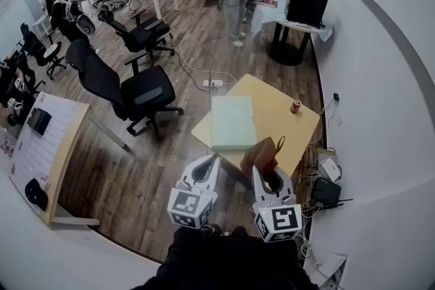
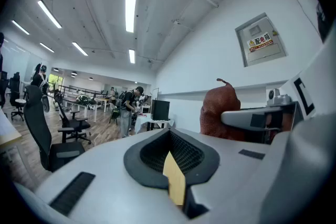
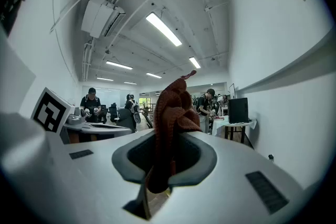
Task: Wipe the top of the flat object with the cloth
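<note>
Jaws of the right gripper [image 3: 167, 157] shut tight on a bunched rust-brown cloth [image 3: 174, 113], the loose end standing up out of the grip and flopping forward. Jaws of the left gripper [image 2: 170, 139] fully closed, pad against pad, nothing held.

From the head view: both grippers side by side in front of the body, left one at lower middle, right one just beside it. Dark sleeves [image 1: 231, 258] behind them at the bottom edge. Both held near level, tipped only slightly down, pointing ahead toward a yellow surface [image 1: 285, 115] rather than down onto it.

Flat pale green object [image 1: 232, 122] lying on the left part of that surface, top bare. Cloth hanging at the right gripper's tip, in line with the near edge of the surface, apart from the green top and not touching it. Small can [image 1: 296, 106] standing near the far right edge, well apart from the green object.

Judged as the approach step: cloth already in hand, wiping not yet begun.

Next move, as a judgement: carrying the right gripper forward over the green object, tipping it further down until the cloth lies on the top, then sweeping across with light, even pressure. Possibly a job for the left gripper too, pressing on a corner to stop the object sliding under the strokes.
</note>
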`<state>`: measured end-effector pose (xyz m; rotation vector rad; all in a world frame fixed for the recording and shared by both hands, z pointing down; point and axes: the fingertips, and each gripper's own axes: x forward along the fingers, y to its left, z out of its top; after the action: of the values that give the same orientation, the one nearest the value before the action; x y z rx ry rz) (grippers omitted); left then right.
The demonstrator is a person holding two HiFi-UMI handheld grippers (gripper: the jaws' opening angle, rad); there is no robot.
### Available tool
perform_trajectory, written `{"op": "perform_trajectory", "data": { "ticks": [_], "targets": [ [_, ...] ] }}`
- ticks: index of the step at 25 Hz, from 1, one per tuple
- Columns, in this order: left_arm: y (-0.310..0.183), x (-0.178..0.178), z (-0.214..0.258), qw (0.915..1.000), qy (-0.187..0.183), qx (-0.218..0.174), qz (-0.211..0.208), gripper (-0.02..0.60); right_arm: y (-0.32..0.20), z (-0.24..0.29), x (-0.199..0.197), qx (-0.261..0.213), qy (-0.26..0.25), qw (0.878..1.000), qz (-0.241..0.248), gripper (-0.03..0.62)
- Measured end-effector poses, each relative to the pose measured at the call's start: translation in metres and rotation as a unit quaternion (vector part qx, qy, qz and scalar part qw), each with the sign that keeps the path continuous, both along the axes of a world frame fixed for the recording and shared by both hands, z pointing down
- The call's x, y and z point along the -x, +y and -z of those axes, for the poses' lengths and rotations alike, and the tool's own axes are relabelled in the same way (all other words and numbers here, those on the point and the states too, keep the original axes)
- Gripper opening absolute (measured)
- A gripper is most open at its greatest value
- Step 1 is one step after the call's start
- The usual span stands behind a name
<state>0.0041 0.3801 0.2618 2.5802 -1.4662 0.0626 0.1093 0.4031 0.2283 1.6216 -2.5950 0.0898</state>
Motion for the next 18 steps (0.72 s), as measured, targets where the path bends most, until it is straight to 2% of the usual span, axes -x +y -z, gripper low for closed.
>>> {"op": "perform_trajectory", "data": {
  "ticks": [5,11,18],
  "targets": [
    [-0.002,0.014,-0.006,1.0000,-0.001,0.005,0.004,0.033,-0.002,-0.006,0.011,0.006,0.004,1.000,-0.001,0.077],
    [0.000,0.040,-0.022,0.9997,-0.002,0.021,0.007,0.033,-0.008,-0.018,0.027,0.026,-0.025,0.999,-0.003,0.083],
    [-0.002,0.064,-0.060,0.9979,0.000,0.065,0.001,0.034,-0.012,-0.050,0.051,0.062,-0.004,0.998,-0.002,0.084]
  ]
}}
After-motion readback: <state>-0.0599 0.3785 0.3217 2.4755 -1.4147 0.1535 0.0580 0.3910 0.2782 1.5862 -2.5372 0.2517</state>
